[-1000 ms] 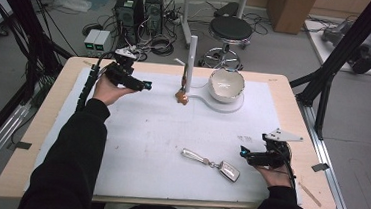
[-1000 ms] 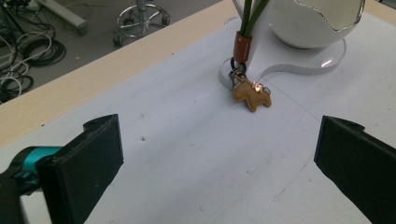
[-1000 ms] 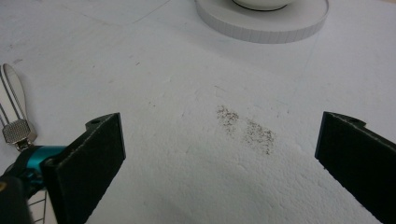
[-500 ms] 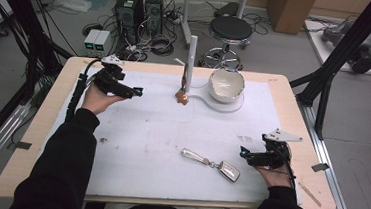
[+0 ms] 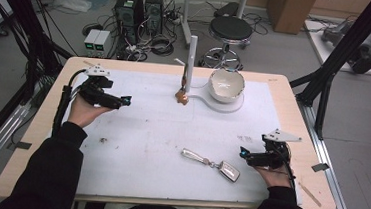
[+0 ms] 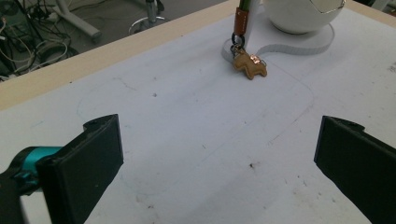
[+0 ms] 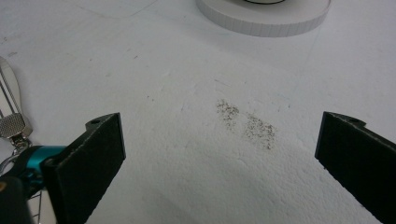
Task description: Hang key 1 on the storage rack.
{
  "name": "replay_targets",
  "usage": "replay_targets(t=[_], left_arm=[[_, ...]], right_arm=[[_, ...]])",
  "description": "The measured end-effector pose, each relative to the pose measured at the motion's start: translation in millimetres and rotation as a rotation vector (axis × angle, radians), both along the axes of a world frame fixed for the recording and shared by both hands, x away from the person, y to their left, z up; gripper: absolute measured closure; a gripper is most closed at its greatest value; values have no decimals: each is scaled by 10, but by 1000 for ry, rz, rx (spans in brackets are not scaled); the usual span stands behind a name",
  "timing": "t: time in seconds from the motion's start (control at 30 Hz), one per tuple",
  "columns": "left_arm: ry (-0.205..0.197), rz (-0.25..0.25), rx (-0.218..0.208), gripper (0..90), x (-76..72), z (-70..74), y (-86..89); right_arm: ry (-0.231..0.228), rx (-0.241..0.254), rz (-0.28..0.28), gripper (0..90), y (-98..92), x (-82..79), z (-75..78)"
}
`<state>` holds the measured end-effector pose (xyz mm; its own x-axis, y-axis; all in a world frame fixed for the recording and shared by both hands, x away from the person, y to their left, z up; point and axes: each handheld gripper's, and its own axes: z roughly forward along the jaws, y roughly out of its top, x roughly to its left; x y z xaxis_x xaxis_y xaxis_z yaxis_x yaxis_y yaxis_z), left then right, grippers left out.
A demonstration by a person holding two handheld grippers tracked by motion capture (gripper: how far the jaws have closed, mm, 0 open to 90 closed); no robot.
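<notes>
Your left gripper [image 5: 123,100] hovers far-left over the bench [image 5: 45,138], fingers wide apart, holding nothing. Mid-bench sits the key set [image 5: 211,163]: metal clip, ring, fob, just left of your right gripper [image 5: 243,153], fingers also spread and empty. Likely light, floppy at the ring, slick metal; take the fob body. Hook stand [image 5: 190,65] with horse charm [image 5: 182,97] and white bowl [image 5: 226,84] sit well behind, not in the way.

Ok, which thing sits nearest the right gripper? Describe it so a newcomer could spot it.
Start at the white mat on the table, then look to its near edge, just left of the right gripper. There lies the key fob: a silver metal strip linked to a small dark block. Unlike the brown charm by the white post, it lies flat and alone.
</notes>
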<state>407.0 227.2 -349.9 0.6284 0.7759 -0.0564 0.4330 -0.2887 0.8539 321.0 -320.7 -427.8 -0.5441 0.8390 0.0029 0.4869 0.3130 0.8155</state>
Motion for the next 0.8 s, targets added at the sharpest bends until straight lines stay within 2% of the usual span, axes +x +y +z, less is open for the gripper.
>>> replay_targets(t=[0.43, 0.53, 0.6, 0.67, 0.8], left_arm=[[-2, 24, -30, 17, -286, -188, 220], [8, 28, -16, 17, -322, -224, 267], [2, 33, -33, 17, -362, -240, 279], [0, 35, -24, 17, -419, -265, 289], [-3, 28, 22, 17, -552, -323, 299]], right_arm=[[8, -4, 0, 7, 17, -3, -7], [7, -10, 1, 7, 17, 0, -11], [4, -12, 3, 7, 21, -1, -11], [5, -12, 3, 7, 20, -1, -12], [6, -14, 3, 7, 21, -5, -12]])
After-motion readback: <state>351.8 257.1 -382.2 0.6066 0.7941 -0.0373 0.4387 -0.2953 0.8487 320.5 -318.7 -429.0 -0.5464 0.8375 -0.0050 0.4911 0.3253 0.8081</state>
